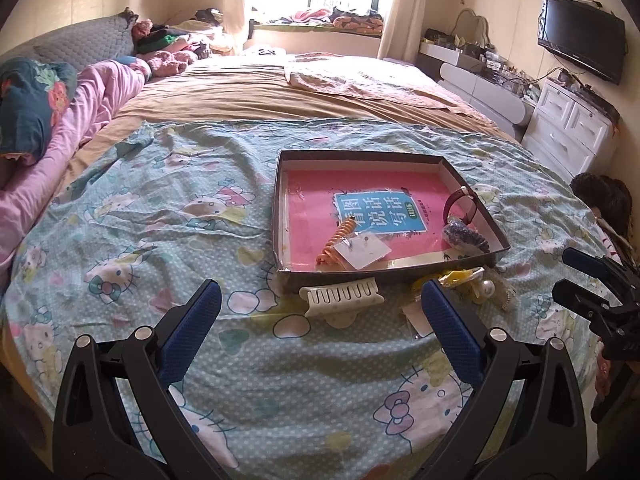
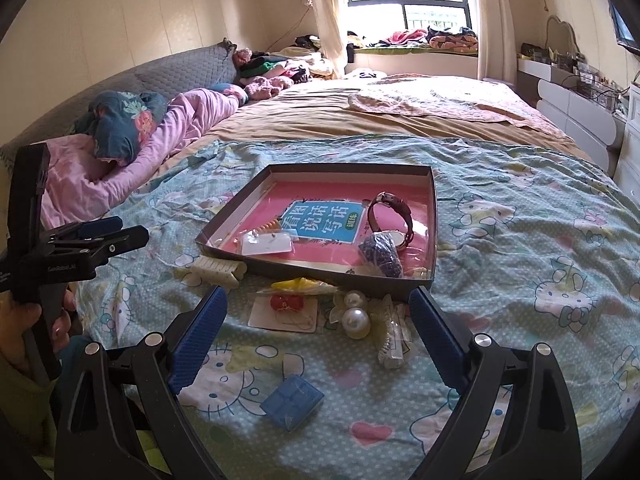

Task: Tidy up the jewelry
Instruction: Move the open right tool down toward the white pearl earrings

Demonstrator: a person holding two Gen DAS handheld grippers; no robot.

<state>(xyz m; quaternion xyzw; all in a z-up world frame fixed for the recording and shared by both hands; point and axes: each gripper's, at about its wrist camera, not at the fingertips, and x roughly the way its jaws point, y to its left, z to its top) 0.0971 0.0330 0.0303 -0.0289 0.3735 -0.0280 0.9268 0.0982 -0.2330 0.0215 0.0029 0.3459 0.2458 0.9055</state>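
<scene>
Both grippers spread wide and empty over the patterned bedsheet (image 2: 520,208): left gripper (image 1: 320,312) framing the ribbed white hair claw (image 1: 340,298), long axis crosswise to the fingers, touching the near wall of the shallow cardboard tray (image 1: 400,278). Right gripper (image 2: 318,322) straddling the loose heap just short of that tray: glossy round pearl baubles (image 2: 355,322), a carded red trinket (image 2: 285,310), a clear ridged clip (image 2: 390,336), a blue faceted box (image 2: 291,399) nearest. Already inside the tray: leather-strapped watch (image 2: 390,216), beaded blue scrunchie (image 2: 380,254), orange coil tie (image 1: 338,240).
</scene>
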